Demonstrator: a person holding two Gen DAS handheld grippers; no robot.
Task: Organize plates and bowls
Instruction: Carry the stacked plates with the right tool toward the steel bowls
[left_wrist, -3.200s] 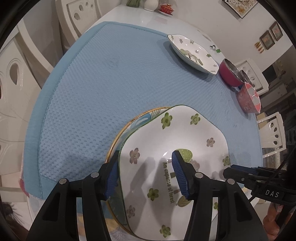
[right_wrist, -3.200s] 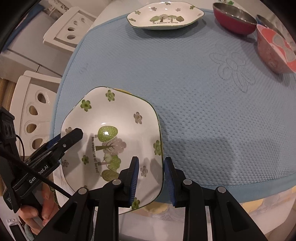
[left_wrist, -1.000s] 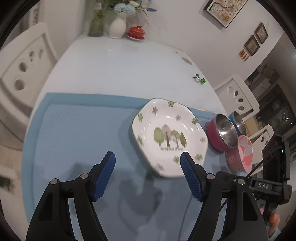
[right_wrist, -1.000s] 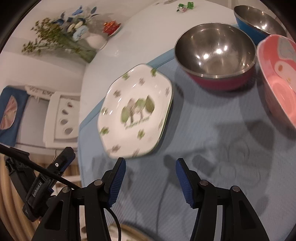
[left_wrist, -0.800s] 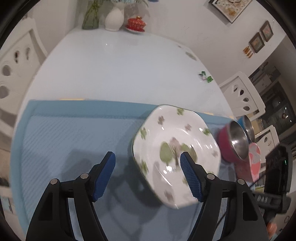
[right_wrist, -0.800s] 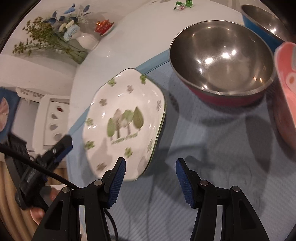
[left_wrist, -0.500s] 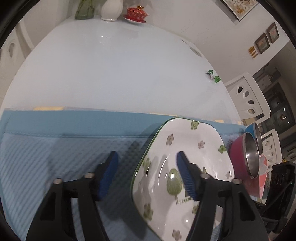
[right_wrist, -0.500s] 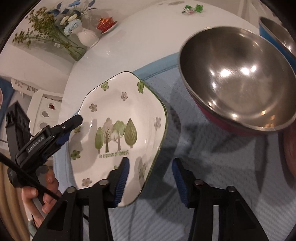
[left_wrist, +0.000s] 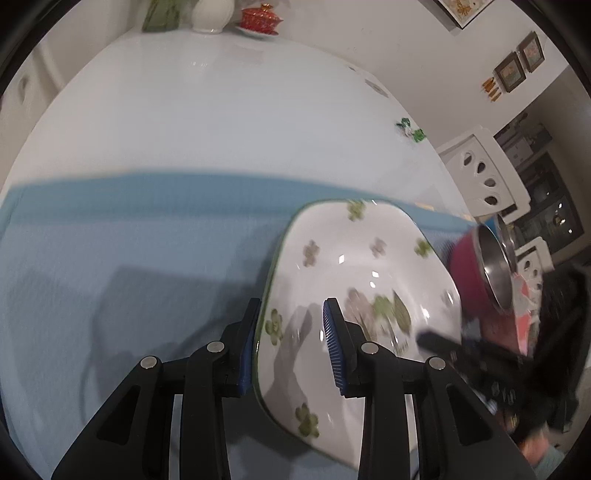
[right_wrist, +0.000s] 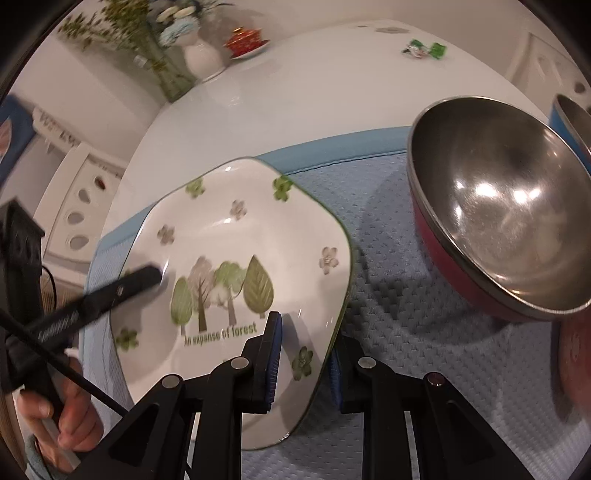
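The plate (right_wrist: 236, 266) sits near the far edge of the blue mat (right_wrist: 388, 332), and both grippers straddle its rim. The left gripper (left_wrist: 291, 347) has one finger outside the plate's left edge and the other over the inside; the left frame is blurred, so whether the pads actually press the rim cannot be told, though the gap is narrow. The right gripper (right_wrist: 304, 354) has its left finger over the plate's inner face by the printed words and its right finger under the right edge; it looks closed on the rim. In the right view the left gripper's finger also lies across the plate's left side.

The plate holds nothing. Just right of it stands a steel bowl (right_wrist: 502, 206) with a red outside, nothing in it, apart from the plate by a strip of mat. A blue bowl (right_wrist: 569, 118) is behind it and a pink bowl (left_wrist: 526, 314) nearer.

Beyond the mat the white counter (left_wrist: 221, 122) runs to a vase (right_wrist: 201, 55) and a red lidded dish (right_wrist: 245, 40) at its far edge.
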